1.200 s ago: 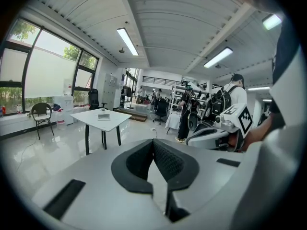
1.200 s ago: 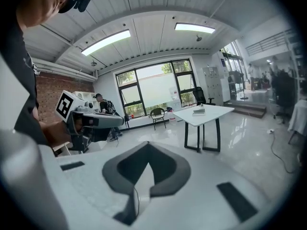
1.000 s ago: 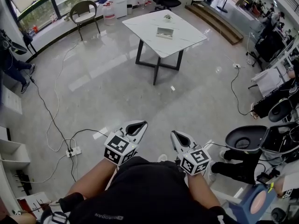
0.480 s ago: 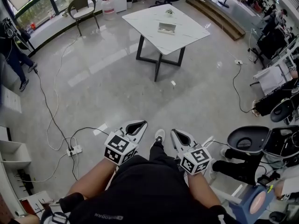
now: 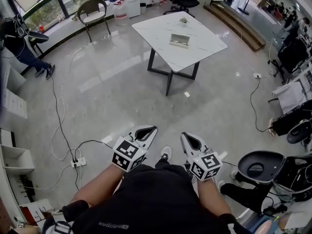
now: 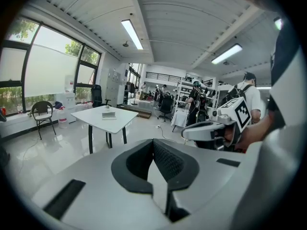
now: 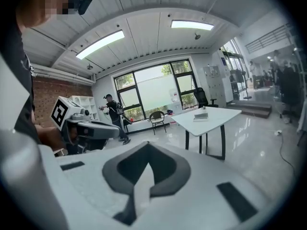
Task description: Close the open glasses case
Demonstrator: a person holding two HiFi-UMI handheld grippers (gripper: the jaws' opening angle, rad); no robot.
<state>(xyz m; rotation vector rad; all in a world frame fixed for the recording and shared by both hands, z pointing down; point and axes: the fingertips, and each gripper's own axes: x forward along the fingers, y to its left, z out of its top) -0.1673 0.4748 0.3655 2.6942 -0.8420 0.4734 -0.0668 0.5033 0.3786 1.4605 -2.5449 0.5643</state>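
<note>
1. Glasses case (image 5: 179,40) sits near the middle of a white table (image 5: 204,45) in the head view, far across a grey floor (image 5: 117,101). It is too small to tell how wide its lid stands. The left gripper (image 5: 149,129) and right gripper (image 5: 186,137) are held side by side close to the person's body, well apart from the case. This looks like the approach step, with no closing begun. The next move likely calls for walking up to the table and bringing a gripper to the lid.
2. In the left gripper view, the left gripper (image 6: 157,171) has its jaws together with nothing between them. The table (image 6: 122,121) stands in the distance, up and left of the jaws, with the case (image 6: 109,115) near the tabletop's middle. The right gripper (image 6: 211,129) shows at the right.
3. In the right gripper view, the right gripper (image 7: 143,178) also has its jaws pressed together and holds nothing. The table (image 7: 220,115) stands far off to the upper right, carrying the case (image 7: 200,117).
</note>
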